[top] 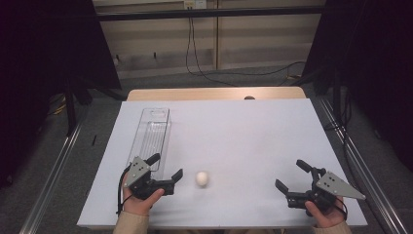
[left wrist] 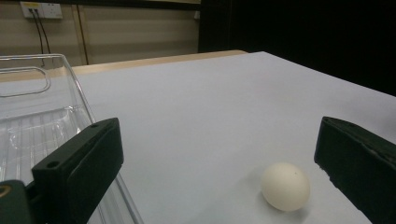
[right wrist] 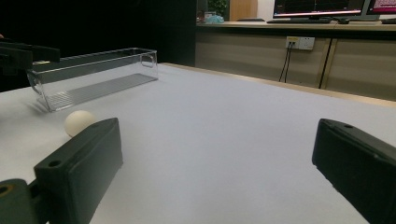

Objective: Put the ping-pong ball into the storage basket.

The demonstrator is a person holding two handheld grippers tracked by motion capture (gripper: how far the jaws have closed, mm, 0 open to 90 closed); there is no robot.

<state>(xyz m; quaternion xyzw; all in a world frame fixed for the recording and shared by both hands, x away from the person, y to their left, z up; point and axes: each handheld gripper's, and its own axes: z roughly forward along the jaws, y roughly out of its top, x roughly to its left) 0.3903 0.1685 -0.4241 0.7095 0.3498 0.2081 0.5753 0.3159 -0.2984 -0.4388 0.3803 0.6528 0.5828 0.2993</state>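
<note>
- Left tongs [top: 167,166]: held low at the desk's [top: 243,131] near-left corner, pointing right and a bit away from the person. Jaws spread wide, nothing btwn them.
- Left hand [top: 141,197]: wraps the tongs' body from below/behind; sleeve comes in from the bottom edge; grey 3-cornered plate on top, tilted to the left.
- Egg [top: 202,178]: white, lying on the desk's white sheet, just right of the left tongs' nearer jaw, not touching. In the left gripper view the egg [left wrist: 285,186] sits low and right of centre, closer to the right-hand jaw, slightly ahead of the tips.
- Clear tray [top: 152,136]: long transparent plastic bin, lengthwise away from the person, on the desk's left side. Its near end is right by the left tongs' far jaw; in the left gripper view the tray [left wrist: 42,116] lies behind the left-hand jaw. Contact: can't tell.
- Right tongs [top: 292,176]: near-right corner of the desk, pointing left toward the egg but well apart from it. Jaws wide, empty.
- Right hand [top: 324,210]: grips from below at the desk's front edge; plate points right.
- Right gripper view: egg [right wrist: 78,122] far left, just above the left-hand jaw; tray [right wrist: 93,77] beyond it.
</note>
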